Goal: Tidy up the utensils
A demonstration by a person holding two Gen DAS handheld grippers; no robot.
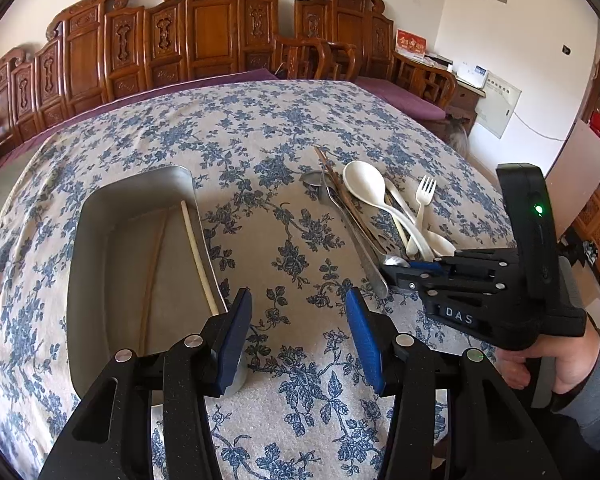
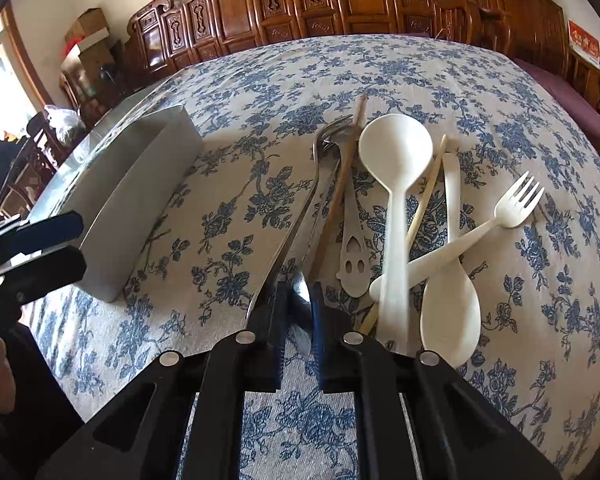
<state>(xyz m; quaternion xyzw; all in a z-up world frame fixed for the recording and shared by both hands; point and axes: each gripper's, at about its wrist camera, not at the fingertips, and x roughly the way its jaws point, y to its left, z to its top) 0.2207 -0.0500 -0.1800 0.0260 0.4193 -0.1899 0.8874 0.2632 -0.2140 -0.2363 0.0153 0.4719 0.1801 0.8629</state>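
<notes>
Left hand-held gripper (image 1: 298, 320): blue pads stand apart over the bench (image 1: 260, 128), nothing between them. It hangs just beside the near right corner of the metal tray (image 1: 100, 248).

Tray contents: one pale chopstick (image 1: 198, 256) along the right wall, one darker chopstick (image 1: 154, 276) towards the middle.

Right hand-held gripper (image 2: 298, 316): jaws nearly together, clamped on the near end of a metal spoon (image 2: 300, 300), whose bowl shows dark and shiny between the pads.

Utensil pile lies on the floral cloth, right of the tray, well apart from it: metal fork (image 2: 300, 208), brown chopstick (image 2: 340, 188), large white spoon (image 2: 394, 200), white fork (image 2: 496, 216), second white spoon (image 2: 452, 300), perforated metal piece (image 2: 352, 256), thin pale chopstick (image 2: 424, 196).
</notes>
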